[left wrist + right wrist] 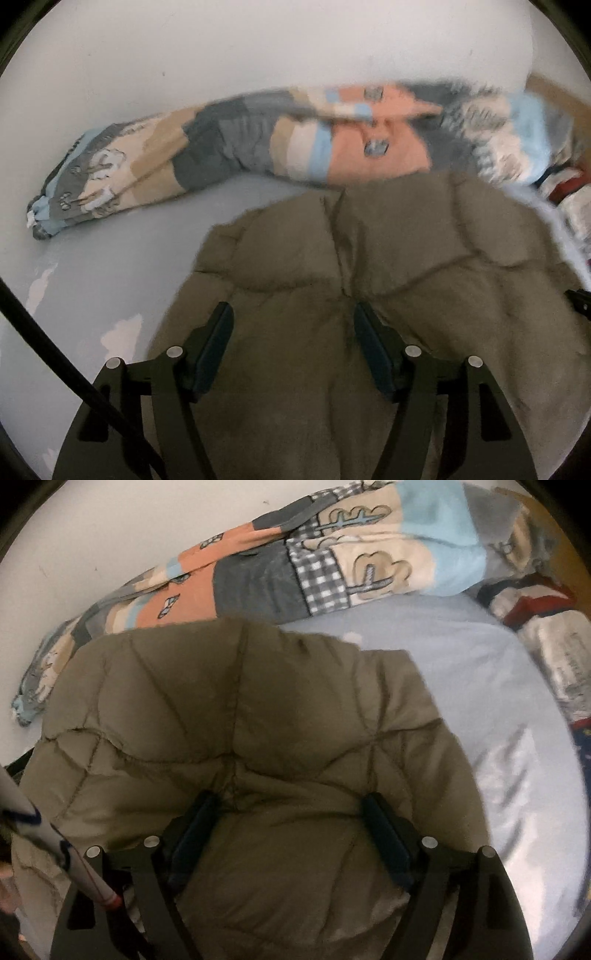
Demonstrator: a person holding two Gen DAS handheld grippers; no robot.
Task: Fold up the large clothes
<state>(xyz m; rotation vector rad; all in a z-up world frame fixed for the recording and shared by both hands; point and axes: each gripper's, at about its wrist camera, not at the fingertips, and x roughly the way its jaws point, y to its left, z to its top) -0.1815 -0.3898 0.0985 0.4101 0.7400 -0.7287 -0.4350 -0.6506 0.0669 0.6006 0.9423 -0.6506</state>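
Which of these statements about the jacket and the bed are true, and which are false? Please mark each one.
1. The quilted jacket is olive-brown. True.
2. The left hand-held gripper is clamped shut. False: its jaws stand apart over the jacket.
3. A patterned blanket lies beyond the jacket. True.
4. The bed sheet is dark red. False: it is pale blue.
5. The right hand-held gripper has open jaws. True.

Bare sheet (461, 701) right of jacket (240, 720); blanket (332, 561) behind.
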